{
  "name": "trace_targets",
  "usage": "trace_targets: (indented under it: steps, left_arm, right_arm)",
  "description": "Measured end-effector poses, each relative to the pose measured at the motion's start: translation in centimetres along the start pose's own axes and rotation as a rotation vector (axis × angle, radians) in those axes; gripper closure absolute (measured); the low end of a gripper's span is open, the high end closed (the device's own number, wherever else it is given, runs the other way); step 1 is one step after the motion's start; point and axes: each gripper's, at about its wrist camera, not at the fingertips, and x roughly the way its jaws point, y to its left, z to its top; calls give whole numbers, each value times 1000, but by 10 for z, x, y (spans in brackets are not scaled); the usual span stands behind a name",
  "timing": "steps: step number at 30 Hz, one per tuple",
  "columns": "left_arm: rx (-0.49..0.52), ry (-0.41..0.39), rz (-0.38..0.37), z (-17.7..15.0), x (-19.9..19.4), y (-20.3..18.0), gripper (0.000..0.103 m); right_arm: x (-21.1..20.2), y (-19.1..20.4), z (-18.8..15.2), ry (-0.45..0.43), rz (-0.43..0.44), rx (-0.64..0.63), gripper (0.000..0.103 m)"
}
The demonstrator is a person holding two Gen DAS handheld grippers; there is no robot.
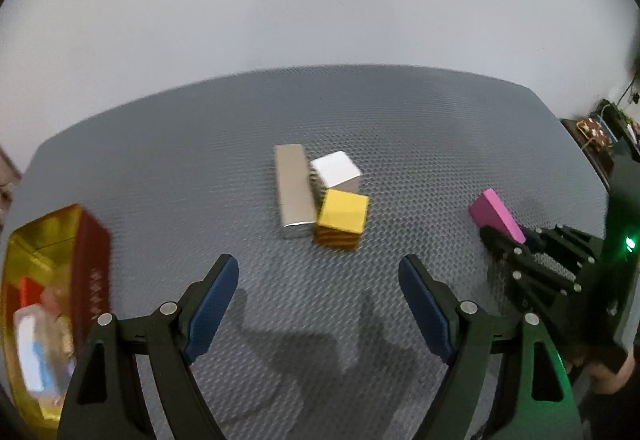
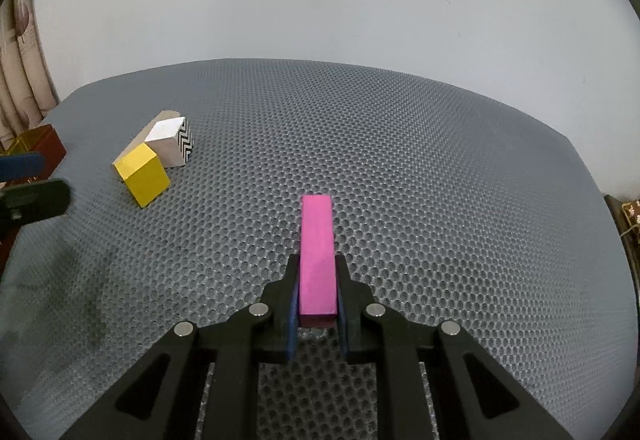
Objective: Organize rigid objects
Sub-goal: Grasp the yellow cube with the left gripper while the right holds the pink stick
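A: What is the right gripper [image 2: 318,294] doing?

B: It is squeezing the pink block [image 2: 317,260]. Its two fingers are pressing on the long sides, near the close end. The far end of the block is sticking out in front over the gray bumpy mat [image 2: 440,179].

A: And the left gripper [image 1: 319,272]?

B: Its jaws are standing wide apart. It is holding nothing. The blue pads [image 1: 212,310] are showing on the inside of each finger, and it is hanging over the mat, near the front edge.

A: Where are the other blocks sitting?

B: Three are sitting together near the middle of the mat. The yellow block [image 1: 343,215] is closest. The white block [image 1: 336,167], with black zigzags on one side, is sitting just behind it. The long tan block [image 1: 293,189] is lying beside both, on their left, touching them or nearly so.

A: Is the pink block near them?

B: No, it is well apart, off to their right.

A: What is at the left edge?

B: A red and gold box [image 1: 56,280] is sitting open there. Some blurry things are lying inside it. I cannot tell what they are.
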Motion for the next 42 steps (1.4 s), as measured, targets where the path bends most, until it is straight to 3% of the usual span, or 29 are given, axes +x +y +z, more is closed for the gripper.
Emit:
trace_targets:
  steps: [6,12,15,19,22,29,37,42]
  left_arm:
    - [22,27,-20,14,23,-8,38]
    - [29,72,-57,18,38,-14,41]
    - [41,61,-36,20,42,-16,46]
    - [54,66,-54,21,43,-21,65]
    - [46,113,-93,15,47,-22,75]
    - [37,100,-95,4,43,-23,75]
    - [0,106,-54,12,57,-30,72]
    - [-31,112,-38,16,67,-36,76]
  right_arm:
    - [-1,-6,-1,1,16,13,88]
    - [-16,-1,-11,0,33,27,88]
    - [-18,5,-12,0,34,29,88]
    - [-19,-1,-17,0,42,35,88]
    - [-22,-11,-22,-1,44,37,88]
    - [-23,-8,-23,-1,46,39,88]
    - [-22,-6,-22,-1,49,41,88]
    - [-21,-23,-16,-1,58,48,88]
